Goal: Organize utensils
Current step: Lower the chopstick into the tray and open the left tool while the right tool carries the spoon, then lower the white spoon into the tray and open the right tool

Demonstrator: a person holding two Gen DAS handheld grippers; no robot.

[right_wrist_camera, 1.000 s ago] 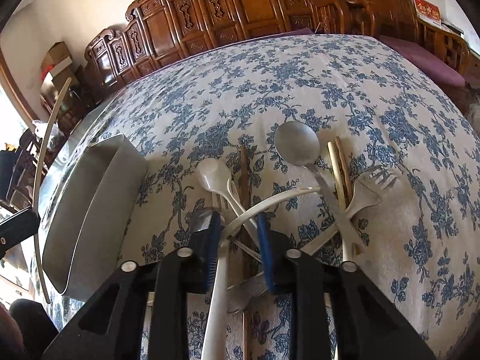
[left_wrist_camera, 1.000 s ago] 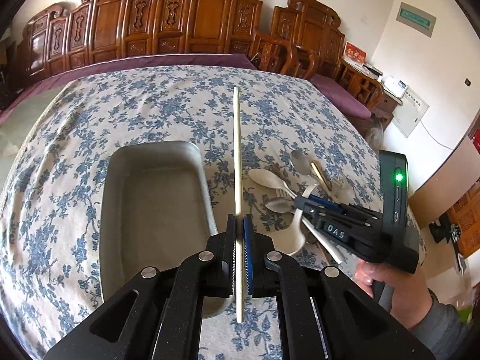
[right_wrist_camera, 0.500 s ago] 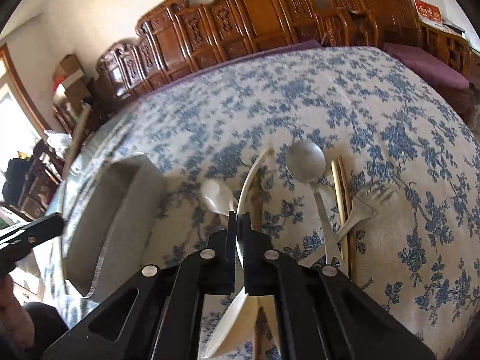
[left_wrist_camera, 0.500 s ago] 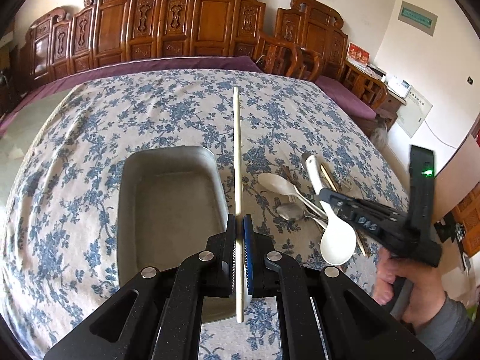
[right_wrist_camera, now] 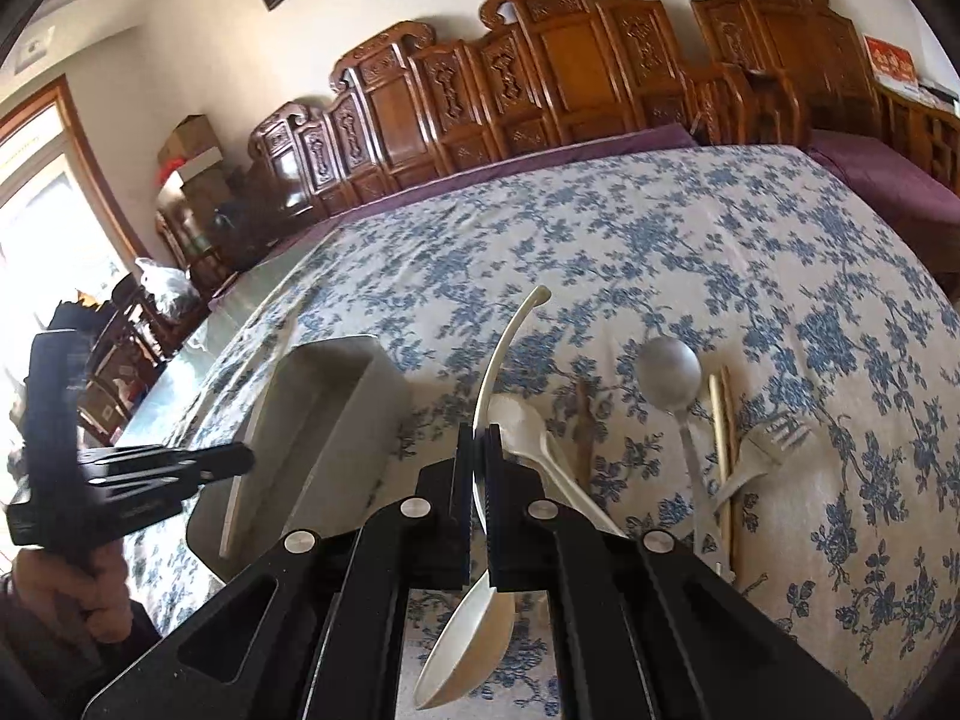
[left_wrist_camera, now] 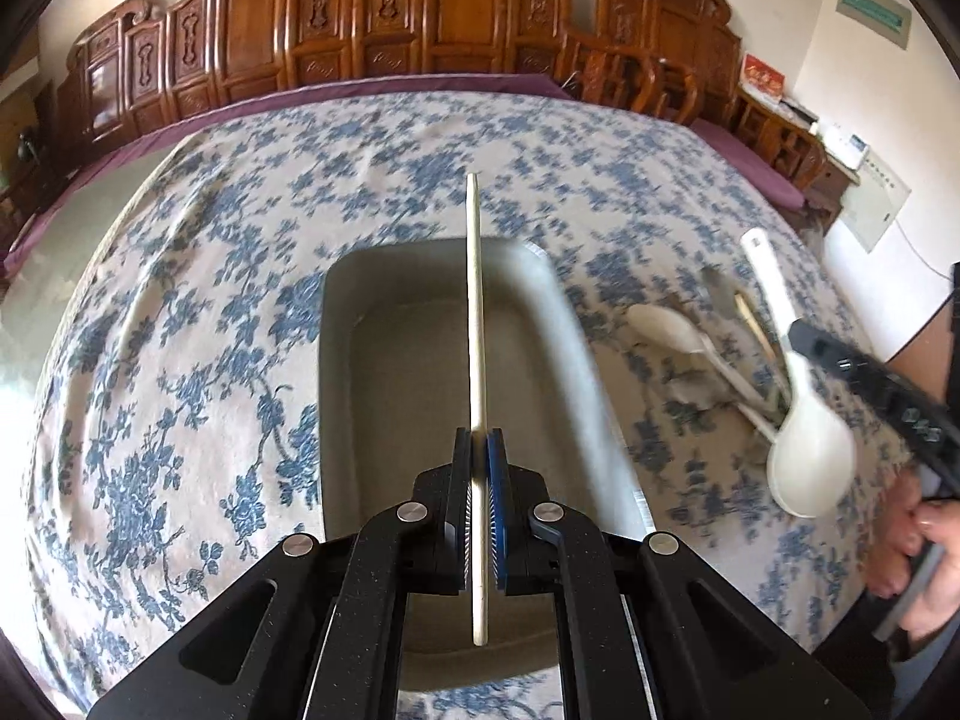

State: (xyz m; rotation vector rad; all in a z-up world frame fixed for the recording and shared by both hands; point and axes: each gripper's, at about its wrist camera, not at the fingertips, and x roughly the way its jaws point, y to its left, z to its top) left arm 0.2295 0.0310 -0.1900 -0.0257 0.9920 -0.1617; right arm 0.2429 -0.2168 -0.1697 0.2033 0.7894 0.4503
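**Over the tray, both jaws loaded**

Over the grey tray [left_wrist_camera: 384, 372] I have my left gripper [left_wrist_camera: 480, 516] with jaws closed tight on a pale chopstick [left_wrist_camera: 476, 312], which runs straight ahead along the fingers, its far tip past the tray's far rim, its near end sticking out behind the pads. Tray sits on the tabletop with the blue floral cloth [left_wrist_camera: 180, 312].

My right gripper [right_wrist_camera: 479, 492] has jaws pinched on the handle of a white ladle spoon [right_wrist_camera: 474, 636]; bowl hangs down toward the camera, handle curves up and away. From the left view that spoon [left_wrist_camera: 810, 456] is lifted off the cloth, right of the tray.

On the cloth, right of the tray: white plastic spoon [right_wrist_camera: 528, 426], metal spoon [right_wrist_camera: 669, 363], a pair of chopsticks [right_wrist_camera: 720, 420] beside it, white fork [right_wrist_camera: 762, 450] lying across them. A brown stick-like piece sits between the two spoons; can't tell what it is.

Carved wooden chairs [right_wrist_camera: 540, 60] line the far wall.
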